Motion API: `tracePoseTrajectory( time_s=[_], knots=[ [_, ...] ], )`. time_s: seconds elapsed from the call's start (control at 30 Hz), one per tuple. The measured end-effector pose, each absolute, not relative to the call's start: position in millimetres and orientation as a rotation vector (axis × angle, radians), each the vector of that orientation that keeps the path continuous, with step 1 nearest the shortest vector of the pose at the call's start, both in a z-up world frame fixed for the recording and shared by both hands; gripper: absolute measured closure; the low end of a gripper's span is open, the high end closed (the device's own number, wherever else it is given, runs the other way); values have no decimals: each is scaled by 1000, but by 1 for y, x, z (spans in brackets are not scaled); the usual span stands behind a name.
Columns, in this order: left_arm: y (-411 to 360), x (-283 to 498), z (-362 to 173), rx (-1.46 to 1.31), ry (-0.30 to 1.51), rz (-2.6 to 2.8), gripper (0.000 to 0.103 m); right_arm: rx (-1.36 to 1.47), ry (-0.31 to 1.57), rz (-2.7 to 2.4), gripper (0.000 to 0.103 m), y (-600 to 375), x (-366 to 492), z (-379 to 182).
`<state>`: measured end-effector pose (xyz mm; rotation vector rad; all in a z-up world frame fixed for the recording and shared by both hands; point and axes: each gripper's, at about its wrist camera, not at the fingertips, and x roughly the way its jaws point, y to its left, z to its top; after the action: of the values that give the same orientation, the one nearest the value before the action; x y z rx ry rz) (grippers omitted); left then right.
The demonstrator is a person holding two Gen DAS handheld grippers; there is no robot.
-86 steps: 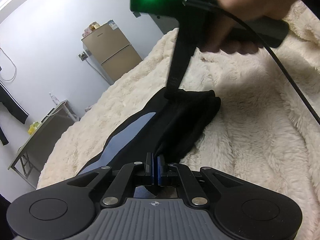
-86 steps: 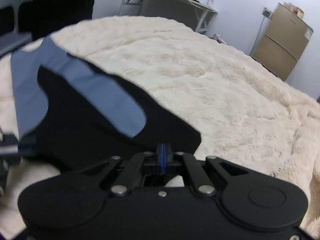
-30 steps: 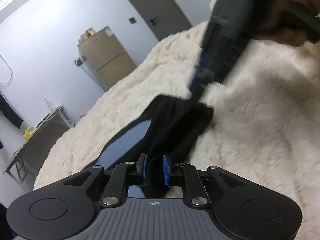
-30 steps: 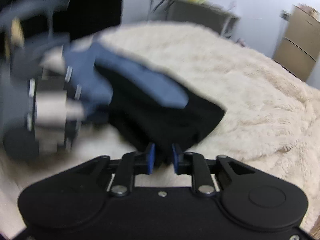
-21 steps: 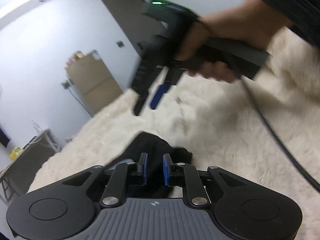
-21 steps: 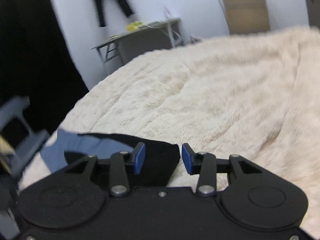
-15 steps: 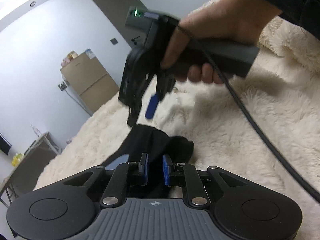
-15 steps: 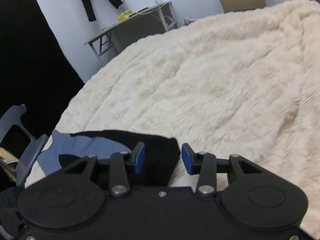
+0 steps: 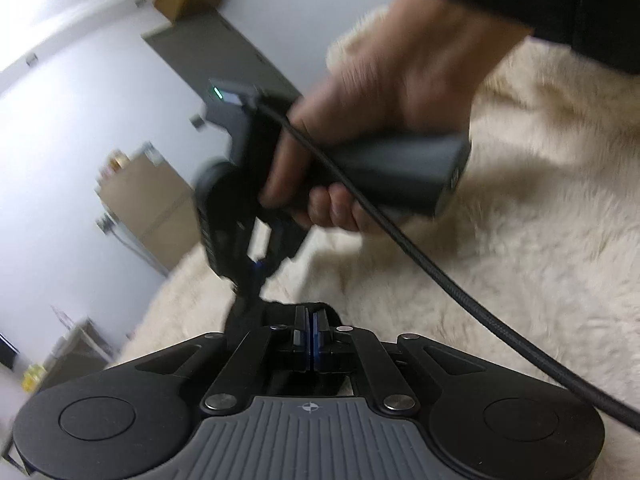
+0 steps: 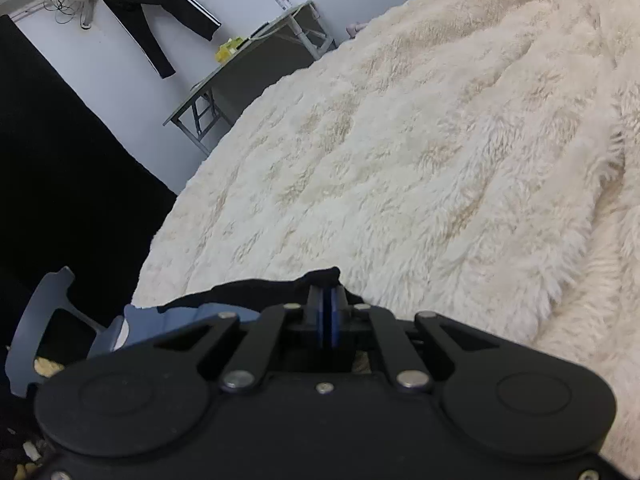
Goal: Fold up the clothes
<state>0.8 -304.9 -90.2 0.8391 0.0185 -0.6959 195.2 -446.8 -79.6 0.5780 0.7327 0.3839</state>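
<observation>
A black garment with a blue panel [image 10: 224, 312] lies on the cream fluffy blanket [image 10: 400, 160]. My right gripper [image 10: 328, 312] is shut on the garment's black edge [image 10: 320, 276]. In the left wrist view my left gripper [image 9: 310, 322] is shut on the black fabric [image 9: 276, 308], most of which is hidden behind the gripper body. The right gripper [image 9: 250, 280] shows there just above and to the left, held by a hand, its tips at the same fabric edge.
A cable [image 9: 440, 280] runs from the right gripper across the blanket. A brown fridge [image 9: 152, 208] and a grey folding table [image 10: 248, 64] stand by the wall. A grey chair [image 10: 44, 320] stands at the bed's edge.
Both grippers were open over the garment half a second ago and have now closed on its black edge. The right gripper has come down to the fabric.
</observation>
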Motion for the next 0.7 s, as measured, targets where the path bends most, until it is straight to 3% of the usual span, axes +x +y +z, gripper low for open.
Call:
tracePoseTrajectory(
  time_s=[0.27,0.33,0.4,0.47,0.53,0.7],
  knots=[
    [-323,-25,-100,887,-1,-790,101,499,734,311,101,-448,210,-84],
    [-316,-26,-92,832,9,-765,100,447,733,283,85,-445,208,-78],
    [-298,-21,-70,762,17,-715,97,401,711,238,81,-445,201,-67],
    [-265,-6,-50,652,60,-649,76,322,654,241,81,-437,185,-48],
    [-228,13,-34,531,119,-578,64,250,633,316,83,-419,167,-35],
    [-141,84,-35,304,351,-390,64,42,648,507,84,-349,121,-36]
  ],
)
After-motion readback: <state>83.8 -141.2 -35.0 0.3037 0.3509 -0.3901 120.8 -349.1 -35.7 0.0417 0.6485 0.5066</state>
